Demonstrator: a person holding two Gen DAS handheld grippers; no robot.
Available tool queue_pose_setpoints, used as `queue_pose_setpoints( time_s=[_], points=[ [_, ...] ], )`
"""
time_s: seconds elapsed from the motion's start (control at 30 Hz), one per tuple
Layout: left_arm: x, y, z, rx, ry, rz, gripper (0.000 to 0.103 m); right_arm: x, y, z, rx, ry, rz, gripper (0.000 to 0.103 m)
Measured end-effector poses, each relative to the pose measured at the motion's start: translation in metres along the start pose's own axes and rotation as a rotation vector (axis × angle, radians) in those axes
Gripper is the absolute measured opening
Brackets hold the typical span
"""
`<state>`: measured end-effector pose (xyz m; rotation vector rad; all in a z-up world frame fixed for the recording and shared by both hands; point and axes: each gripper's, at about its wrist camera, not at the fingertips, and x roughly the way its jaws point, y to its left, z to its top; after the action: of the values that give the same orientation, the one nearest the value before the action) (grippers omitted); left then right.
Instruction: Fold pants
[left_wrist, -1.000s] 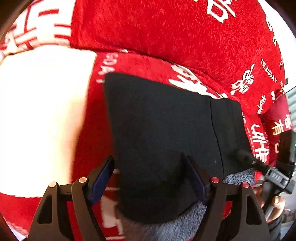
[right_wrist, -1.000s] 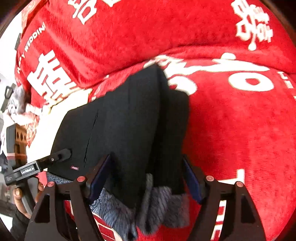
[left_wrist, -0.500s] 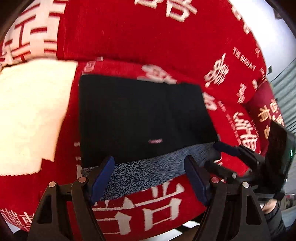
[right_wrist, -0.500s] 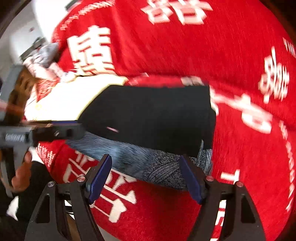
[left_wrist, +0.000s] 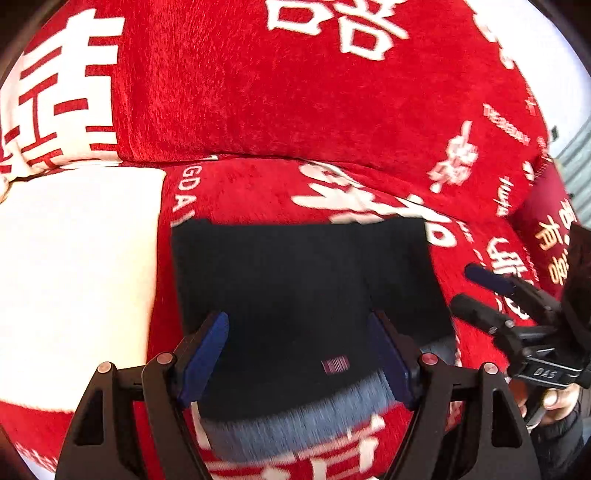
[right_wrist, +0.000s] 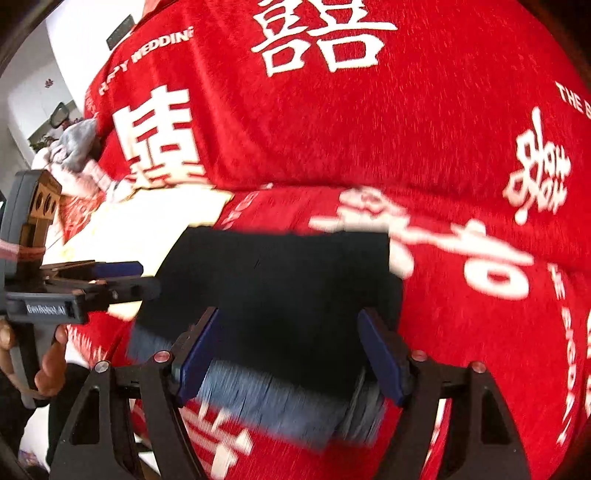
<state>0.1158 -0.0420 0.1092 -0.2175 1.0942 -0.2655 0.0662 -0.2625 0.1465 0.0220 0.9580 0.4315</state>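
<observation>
Black pants (left_wrist: 303, 288) lie folded into a flat rectangle on the red sofa seat, with a grey fleecy lining (left_wrist: 295, 421) showing along the near edge and a small striped label (left_wrist: 335, 365) on top. They also show in the right wrist view (right_wrist: 280, 284). My left gripper (left_wrist: 299, 354) is open and empty, just above the near edge of the pants. My right gripper (right_wrist: 288, 354) is open and empty over the same edge. Each gripper shows in the other's view: the right gripper (left_wrist: 484, 295) and the left gripper (right_wrist: 122, 277).
The sofa has a red cover with white characters, its seat (left_wrist: 258, 192) and backrest (left_wrist: 295, 92) behind the pants. A white patch (left_wrist: 74, 277) of the cover lies left of the pants. A grey and white cloth heap (right_wrist: 77, 147) sits at the sofa's far left.
Both grippers pulled back from the pants, then moved in again over the near edge. The pants went from a bunched hanging fold to a flat rectangle lying on the seat.
</observation>
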Motion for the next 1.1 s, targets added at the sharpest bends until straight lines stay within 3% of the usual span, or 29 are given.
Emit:
queue_pose_setpoints(
  time_s=[0.2, 0.33, 0.4, 0.57, 0.67, 0.77, 0.83, 0.9, 0.93, 1.1],
  points=[
    [0.05, 0.023, 0.031, -0.073, 0.086, 0.058, 0.079, 0.06, -0.023, 0.048, 0.024, 0.106, -0.011, 0.078],
    [0.071, 0.03, 0.026, -0.073, 0.108, 0.074, 0.079, 0.094, -0.035, 0.047, 0.045, 0.183, -0.021, 0.078],
    [0.073, 0.024, 0.022, -0.026, 0.103, 0.1, 0.079, 0.103, -0.039, 0.042, 0.054, 0.203, -0.026, 0.078],
    [0.047, 0.006, 0.011, 0.035, 0.051, 0.209, 0.079, 0.07, -0.028, 0.033, 0.024, 0.136, -0.054, 0.078],
    [0.026, 0.0, -0.011, 0.015, 0.026, 0.235, 0.079, 0.038, -0.012, 0.016, -0.001, 0.1, -0.09, 0.079],
    [0.018, -0.002, -0.038, -0.015, 0.027, 0.236, 0.079, 0.016, 0.002, -0.012, 0.004, 0.098, -0.065, 0.079],
    [0.026, 0.0, -0.053, -0.026, 0.043, 0.253, 0.079, 0.013, 0.007, -0.028, 0.015, 0.111, -0.056, 0.079],
    [0.033, 0.001, -0.057, -0.032, 0.048, 0.267, 0.093, 0.019, 0.008, -0.04, 0.029, 0.129, -0.044, 0.079],
    [0.035, 0.004, -0.057, -0.051, 0.045, 0.267, 0.095, 0.024, 0.008, -0.044, 0.027, 0.136, -0.06, 0.08],
    [0.018, 0.004, -0.057, -0.053, 0.025, 0.275, 0.095, 0.015, 0.012, -0.042, 0.024, 0.131, -0.111, 0.08]
  ],
)
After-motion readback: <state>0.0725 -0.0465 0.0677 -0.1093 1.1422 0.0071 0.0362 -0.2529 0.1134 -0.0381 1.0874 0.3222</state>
